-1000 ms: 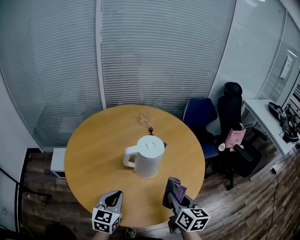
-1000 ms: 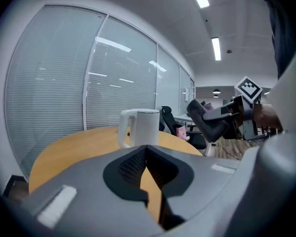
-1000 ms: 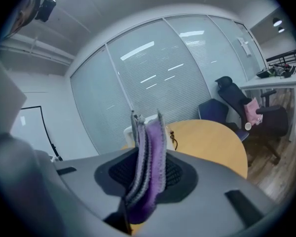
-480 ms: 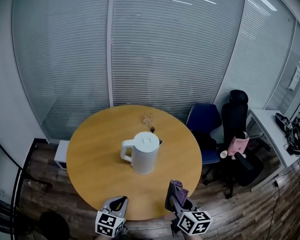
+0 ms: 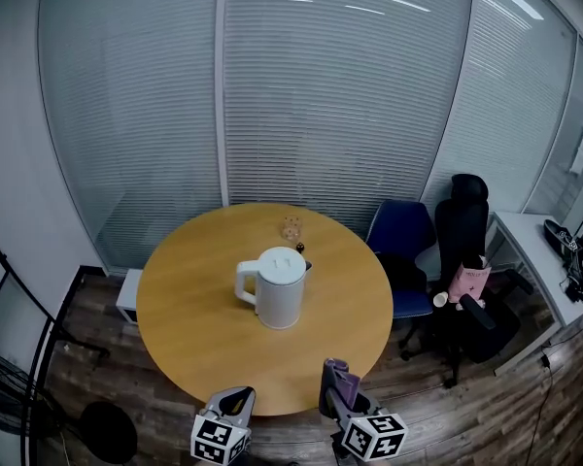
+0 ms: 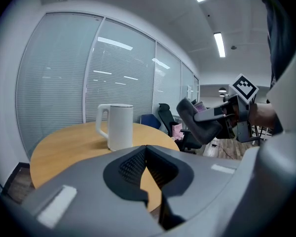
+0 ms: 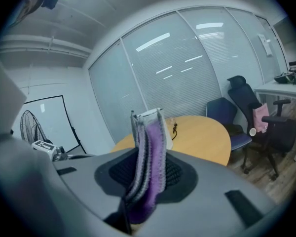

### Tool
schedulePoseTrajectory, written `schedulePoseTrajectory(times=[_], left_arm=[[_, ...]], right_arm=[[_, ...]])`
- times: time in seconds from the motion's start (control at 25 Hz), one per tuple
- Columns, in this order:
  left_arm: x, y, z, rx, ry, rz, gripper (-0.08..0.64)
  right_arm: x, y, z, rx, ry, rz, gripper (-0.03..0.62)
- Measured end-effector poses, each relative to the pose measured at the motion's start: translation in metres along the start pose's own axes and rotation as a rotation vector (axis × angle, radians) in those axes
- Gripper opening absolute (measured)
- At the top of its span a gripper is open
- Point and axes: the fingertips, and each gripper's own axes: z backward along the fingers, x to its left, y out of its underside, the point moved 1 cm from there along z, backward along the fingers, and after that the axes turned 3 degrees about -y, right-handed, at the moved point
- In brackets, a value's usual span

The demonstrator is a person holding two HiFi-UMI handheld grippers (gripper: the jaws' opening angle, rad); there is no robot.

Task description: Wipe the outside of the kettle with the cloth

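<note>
Head view, kettle upright at centre of bench, left gripper closed, empty, at near edge, right gripper clamped on purple cloth, both well apart from kettle.

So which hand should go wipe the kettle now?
Right: the right gripper is shut on the purple cloth, while the left gripper is shut on nothing. Both sit at the table's near edge, apart from the kettle.
</note>
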Motion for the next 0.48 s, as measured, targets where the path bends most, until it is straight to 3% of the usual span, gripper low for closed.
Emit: schedulePoseTrajectory(times=[0.48], left_arm=[[-0.023, 0.008, 0.027, -0.003, -0.031, 0.017, 0.011]], right_arm=[[0.009, 0.017, 0.011, 0.003, -0.047, -0.010, 0.100]])
